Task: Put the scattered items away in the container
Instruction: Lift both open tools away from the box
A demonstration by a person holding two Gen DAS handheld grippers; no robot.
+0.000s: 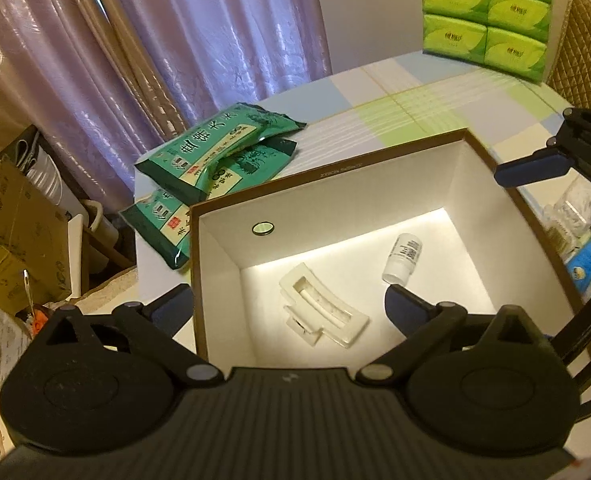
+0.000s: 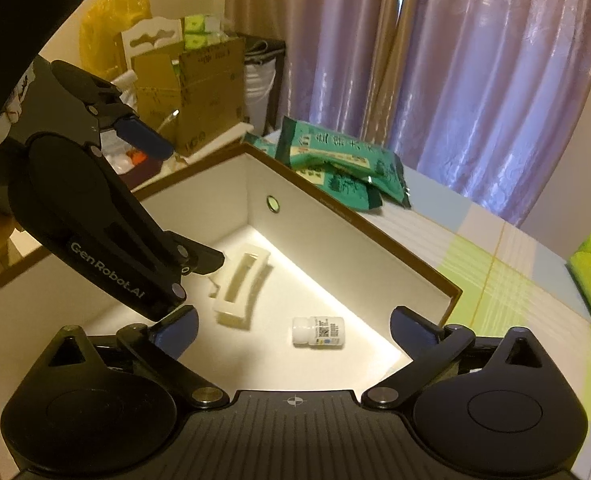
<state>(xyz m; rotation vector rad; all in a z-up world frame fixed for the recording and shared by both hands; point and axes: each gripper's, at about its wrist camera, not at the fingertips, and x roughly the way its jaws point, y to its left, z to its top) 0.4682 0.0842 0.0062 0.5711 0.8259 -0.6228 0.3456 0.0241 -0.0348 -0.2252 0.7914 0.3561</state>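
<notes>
Two items already lie on the floor of the open white box: a cream hair claw clip at the middle and a small white bottle toward 2 o'clock of it in the left wrist view, apart from each other. We see a printed label with a square code on the bottle, but the text is too small to read. A round metal eyelet sits in one inner wall, and faint lettering runs along the brown rim, unreadable.

Beyond the box at 11 o'clock, two green packets lie overlapping on the checked tabletop; their large characters are upside down and blurred, and we cannot make them out. At 1 o'clock stands a stack of green tissue packs, its logo illegible and its top cut off by the frame. From the right wrist view we read "GenRobot.AI" on the side of the other tool.

We hold the left gripper spread wide and empty, its fingers straddling the box's near wall, one outside and one inside near the bottle. The right gripper is likewise wide apart over the box interior, holding nothing, with the bottle between its fingertips but untouched. Its left fingertip is partly hidden behind the left tool's arm.
</notes>
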